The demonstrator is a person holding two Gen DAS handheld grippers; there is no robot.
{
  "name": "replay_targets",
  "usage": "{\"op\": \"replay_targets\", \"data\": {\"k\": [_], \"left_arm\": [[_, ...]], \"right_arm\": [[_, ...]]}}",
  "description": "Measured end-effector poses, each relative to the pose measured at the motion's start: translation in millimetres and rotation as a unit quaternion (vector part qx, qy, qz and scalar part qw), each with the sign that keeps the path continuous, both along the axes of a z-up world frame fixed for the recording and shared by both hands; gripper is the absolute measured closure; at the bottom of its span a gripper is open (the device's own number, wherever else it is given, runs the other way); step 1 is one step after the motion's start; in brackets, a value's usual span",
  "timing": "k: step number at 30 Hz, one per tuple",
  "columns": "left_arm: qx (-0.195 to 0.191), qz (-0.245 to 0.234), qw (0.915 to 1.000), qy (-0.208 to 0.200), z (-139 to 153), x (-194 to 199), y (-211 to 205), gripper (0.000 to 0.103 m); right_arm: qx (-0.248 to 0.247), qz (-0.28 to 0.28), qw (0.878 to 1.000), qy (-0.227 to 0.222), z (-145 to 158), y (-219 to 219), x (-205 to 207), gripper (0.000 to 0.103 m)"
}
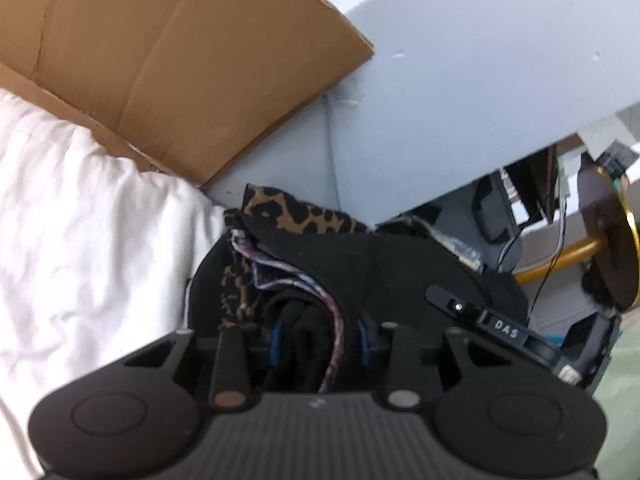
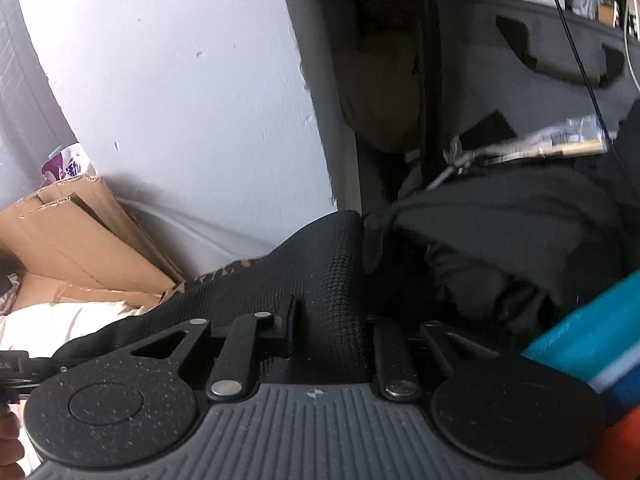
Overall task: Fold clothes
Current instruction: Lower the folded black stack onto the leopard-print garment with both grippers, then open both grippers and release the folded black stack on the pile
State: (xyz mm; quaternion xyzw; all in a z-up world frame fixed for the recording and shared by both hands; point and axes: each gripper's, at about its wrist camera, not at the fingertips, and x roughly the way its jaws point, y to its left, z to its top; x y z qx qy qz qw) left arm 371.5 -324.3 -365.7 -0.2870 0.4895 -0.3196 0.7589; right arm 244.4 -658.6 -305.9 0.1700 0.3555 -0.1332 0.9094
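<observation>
Black garment (image 1: 360,264), leopard-print lining (image 1: 296,212), bunched between left gripper (image 1: 320,344) fingers

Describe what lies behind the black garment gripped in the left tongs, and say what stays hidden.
Behind the black garment a leopard-print cloth sticks up before a grey wall, with brown cardboard alongside. The cloth's lower part is covered.

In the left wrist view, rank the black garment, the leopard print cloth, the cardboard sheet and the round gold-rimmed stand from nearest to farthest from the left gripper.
1. Black garment: bunched between the left gripper fingers.
2. Leopard print cloth: just beyond, centre.
3. Cardboard sheet upper left and gold-rimmed stand far right: too close to call.
</observation>
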Motion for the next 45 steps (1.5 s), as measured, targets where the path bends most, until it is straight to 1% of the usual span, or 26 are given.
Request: {"op": "replay_targets", "data": {"k": [3,4,5,7,8,9,10,11,14,16,19,24,28,29,31,32,35,38,39,40,42,44,45], "left_arm": [[0.009,-0.002,1.0000,0.001,-2.5,2.7,-2.5,0.065],[0.012,-0.004,0.9999,0.002,-3.4,4.2,-2.9,0.065],[0.015,-0.005,0.9999,0.004,-4.0,5.6,-3.1,0.064],[0.015,-0.008,0.9998,0.006,-2.8,7.2,-1.8,0.064],[0.015,-0.008,0.9998,0.003,-1.6,6.9,-1.2,0.064],[0.013,-0.010,0.9999,0.000,-0.8,6.1,-0.8,0.064],[0.010,-0.011,0.9999,-0.002,-0.6,5.6,-0.8,0.063],[0.008,-0.013,0.9999,-0.003,-0.5,5.3,-1.0,0.063],[0.011,-0.015,0.9998,-0.003,-1.1,6.9,-2.5,0.064],[0.012,-0.017,0.9998,-0.004,-0.9,8.9,-2.5,0.064],[0.012,-0.014,0.9998,-0.007,1.7,12.1,-1.1,0.064],[0.009,-0.004,0.9999,-0.006,3.8,21.2,-2.2,0.065],[0.003,0.003,0.9999,0.010,-3.2,33.3,-8.1,0.066],[0.001,0.004,0.9999,0.011,-3.8,35.8,-9.2,0.068],[0.002,-0.003,1.0000,-0.002,0.1,39.6,-11.8,0.074],[0.003,-0.007,0.9999,-0.009,2.6,41.4,-12.6,0.080],[0.019,-0.008,0.9993,-0.032,12.5,46.5,-12.1,0.088],[0.038,0.016,0.9977,-0.053,22.8,51.6,-6.2,0.092],[0.041,0.024,0.9972,-0.058,25.7,53.4,-4.0,0.096],[0.042,0.028,0.9969,-0.060,28.1,55.1,-2.0,0.096],[0.045,0.031,0.9963,-0.065,32.5,57.1,1.4,0.096],[0.054,0.029,0.9956,-0.072,36.9,56.7,4.1,0.096],[0.059,0.028,0.9951,-0.075,39.1,56.0,5.3,0.096]], "right_arm": [[-0.010,-0.005,1.000,0.009,-2.0,-1.6,5.2,0.083],[-0.014,-0.008,1.000,0.013,-2.7,-1.7,6.4,0.076],[-0.019,-0.011,1.000,0.017,-3.1,-1.7,7.3,0.074],[-0.032,-0.021,0.999,0.011,0.6,-0.6,5.1,0.063],[-0.047,-0.027,0.999,0.005,4.2,0.8,2.9,0.059],[-0.061,-0.032,0.998,-0.001,8.1,2.0,0.7,0.051],[-0.068,-0.034,0.997,-0.008,12.8,2.3,-1.5,0.047],[-0.074,-0.035,0.996,-0.015,17.4,2.5,-3.6,0.047],[-0.059,-0.026,0.997,-0.036,27.9,5.1,-11.7,0.047],[-0.052,-0.013,0.998,-0.040,30.2,12.8,-18.9,0.047],[-0.041,0.005,0.998,-0.038,24.7,28.9,-30.0,0.047],[-0.014,0.032,0.999,-0.026,4.4,60.9,-49.2,0.047],[0.012,0.038,0.999,-0.023,-12.4,84.9,-57.4,0.047],[0.019,0.037,0.999,-0.024,-16.0,89.8,-58.6,0.047],[0.029,0.036,0.999,-0.026,-22.2,98.3,-57.7,0.047],[0.030,0.035,0.999,-0.027,-23.8,103.2,-57.6,0.047],[0.024,0.036,0.998,-0.035,-24.4,116.6,-54.2,0.048],[0.015,0.044,0.997,-0.060,-20.1,129.4,-49.5,0.048],[0.017,0.046,0.997,-0.065,-19.0,131.9,-46.7,0.048],[0.018,0.049,0.996,-0.069,-18.1,134.6,-43.7,0.048],[0.020,0.051,0.997,-0.061,-22.5,139.8,-36.0,0.048],[0.021,0.051,0.997,-0.053,-28.6,143.6,-28.0,0.053],[0.023,0.049,0.997,-0.051,-32.1,144.2,-26.0,0.054]]}}
